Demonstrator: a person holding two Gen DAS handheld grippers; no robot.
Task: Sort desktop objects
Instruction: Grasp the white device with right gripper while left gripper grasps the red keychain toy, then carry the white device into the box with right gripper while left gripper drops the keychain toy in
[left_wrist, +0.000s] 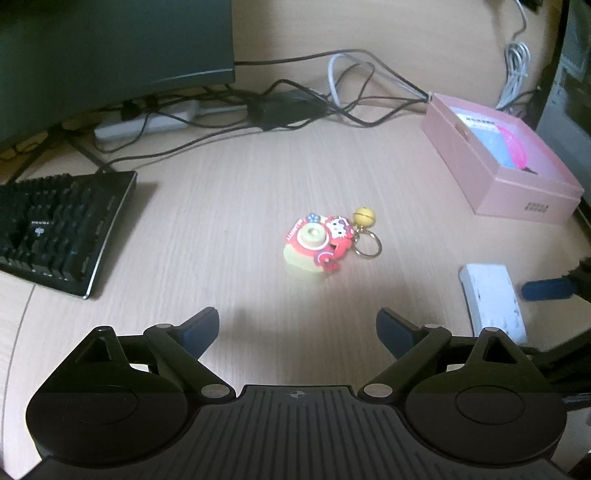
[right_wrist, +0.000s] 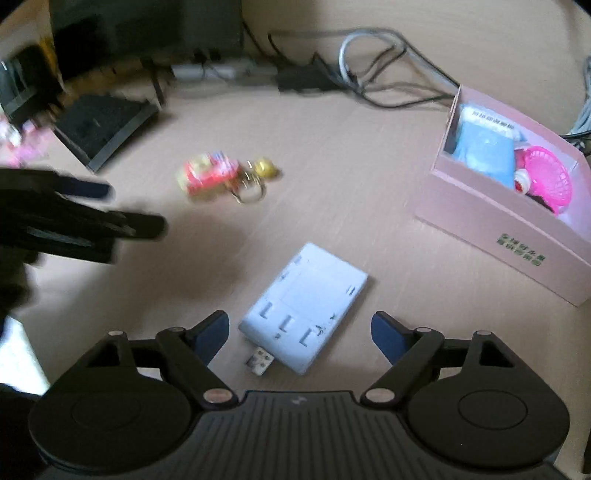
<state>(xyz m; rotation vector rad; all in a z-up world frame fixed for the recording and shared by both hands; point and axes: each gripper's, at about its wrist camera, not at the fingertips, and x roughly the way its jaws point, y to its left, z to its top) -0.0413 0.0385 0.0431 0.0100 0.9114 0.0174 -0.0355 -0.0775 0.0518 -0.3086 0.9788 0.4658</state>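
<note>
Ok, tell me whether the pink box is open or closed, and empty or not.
Open and not empty. The pink box has no lid on; inside lie a blue packet and a pink basket.

Dim, soft light; fisheye bending curves the edges. The right wrist view is motion-blurred, smearing the keychain (right_wrist: 218, 173); the left wrist view stays sharper.

One cartoon keychain (left_wrist: 319, 242) lies at the desk's centre, one white charger (right_wrist: 304, 306) at five o'clock from it, and one pink box (left_wrist: 502, 162) at two o'clock. One black keyboard (left_wrist: 62, 229) sits at nine o'clock, one monitor (left_wrist: 110, 48) at eleven. Two grippers show.
</note>
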